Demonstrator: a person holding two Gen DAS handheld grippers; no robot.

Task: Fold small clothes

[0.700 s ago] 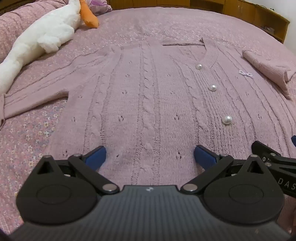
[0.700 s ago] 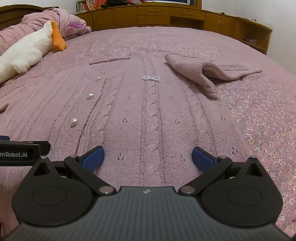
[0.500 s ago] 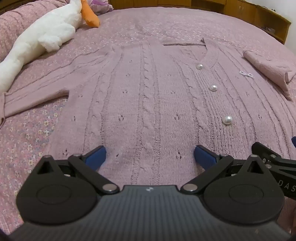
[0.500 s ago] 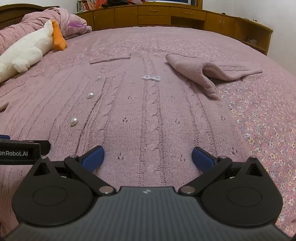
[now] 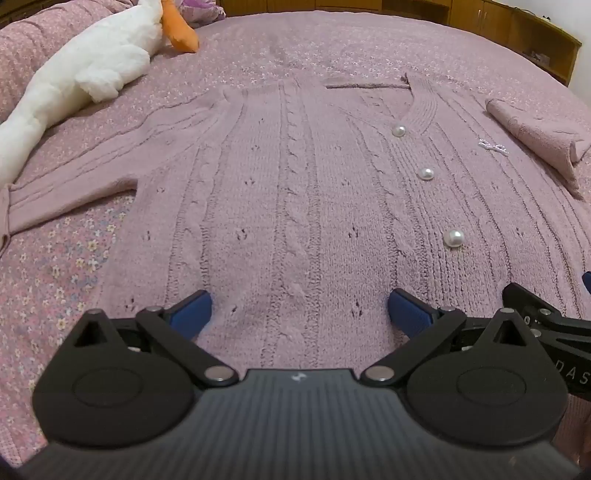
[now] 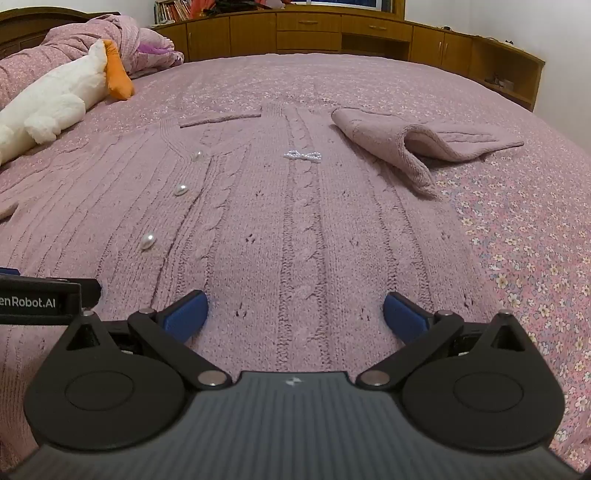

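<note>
A mauve cable-knit cardigan (image 5: 295, 192) (image 6: 295, 229) with pearl buttons (image 5: 453, 238) lies flat, front up, on the bed. Its left sleeve (image 5: 74, 184) stretches out to the side; the right sleeve (image 6: 413, 142) is folded back on itself. My left gripper (image 5: 299, 314) hovers open over the hem's left half, nothing between its blue pads. My right gripper (image 6: 295, 314) hovers open over the hem's right half, also with nothing between its pads. Each gripper's edge shows in the other's view.
A white plush goose (image 5: 74, 77) (image 6: 55, 99) with an orange beak lies at the far left on the floral pink bedspread (image 6: 535, 240). A rumpled quilt (image 6: 140, 44) and wooden cabinets (image 6: 332, 33) stand behind the bed.
Both grippers have tilted or drawn slightly, so the cardigan sits a little lower in each view. Jaws stay wide open and the cardigan has not moved.
</note>
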